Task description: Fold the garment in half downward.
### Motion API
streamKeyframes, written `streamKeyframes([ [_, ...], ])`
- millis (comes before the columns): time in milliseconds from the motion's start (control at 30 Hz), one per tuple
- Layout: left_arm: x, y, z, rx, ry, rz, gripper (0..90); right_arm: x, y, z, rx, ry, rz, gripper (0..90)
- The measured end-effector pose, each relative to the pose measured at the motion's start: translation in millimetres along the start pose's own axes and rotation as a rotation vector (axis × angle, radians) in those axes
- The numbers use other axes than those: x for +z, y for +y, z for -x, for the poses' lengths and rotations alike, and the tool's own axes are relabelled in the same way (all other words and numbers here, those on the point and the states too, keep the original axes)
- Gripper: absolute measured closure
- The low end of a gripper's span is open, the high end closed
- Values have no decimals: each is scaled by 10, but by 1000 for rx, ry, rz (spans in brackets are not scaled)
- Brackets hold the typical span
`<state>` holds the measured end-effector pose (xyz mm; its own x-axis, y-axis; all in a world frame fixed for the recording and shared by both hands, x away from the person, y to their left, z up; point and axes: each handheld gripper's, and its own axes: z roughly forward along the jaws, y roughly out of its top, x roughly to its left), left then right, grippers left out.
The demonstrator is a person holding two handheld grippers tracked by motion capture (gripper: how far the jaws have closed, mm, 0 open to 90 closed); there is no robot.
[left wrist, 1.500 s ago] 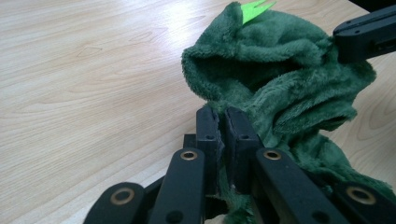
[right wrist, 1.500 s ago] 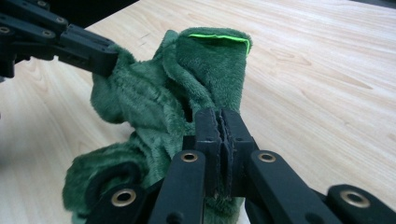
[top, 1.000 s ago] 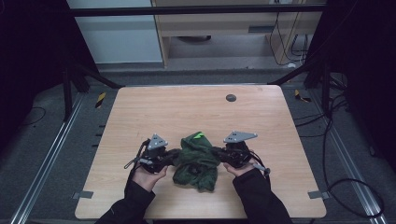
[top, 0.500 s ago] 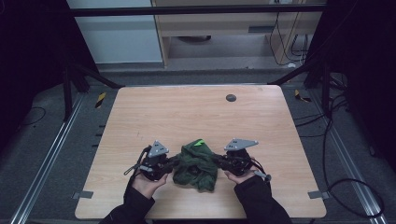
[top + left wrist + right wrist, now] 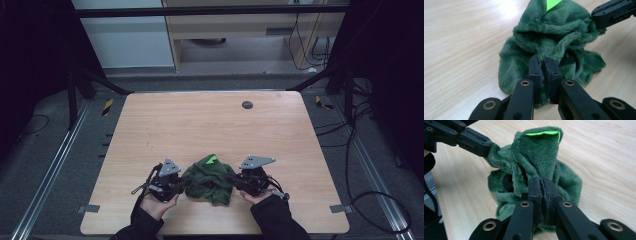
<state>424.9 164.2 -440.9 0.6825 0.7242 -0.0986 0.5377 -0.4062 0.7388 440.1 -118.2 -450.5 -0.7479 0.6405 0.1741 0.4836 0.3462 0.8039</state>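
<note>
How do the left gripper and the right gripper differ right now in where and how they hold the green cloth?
The left gripper pinches the green cloth at its left edge; the right gripper pinches its right edge. In the high view the left gripper's grey plate looks smaller than the right gripper's. Both have jaws shut on fleece, each held by one hand near the table's front edge.

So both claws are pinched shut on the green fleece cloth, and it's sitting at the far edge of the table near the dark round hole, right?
Not quite. Both claws, left and right, are shut on the green fleece cloth, but the high view shows it at the table's near edge by the person's hands, well away from the dark round hole.
</note>
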Motion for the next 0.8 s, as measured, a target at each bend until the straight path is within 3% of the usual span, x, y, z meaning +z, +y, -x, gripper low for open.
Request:
streamKeyframes([
  [400,22,-164,17,15,-5,-54,850,46,-150,-107,12,36,-33,863],
  [800,91,-232,53,26,-17,-95,850,74,-241,-139,17,37,-55,863],
])
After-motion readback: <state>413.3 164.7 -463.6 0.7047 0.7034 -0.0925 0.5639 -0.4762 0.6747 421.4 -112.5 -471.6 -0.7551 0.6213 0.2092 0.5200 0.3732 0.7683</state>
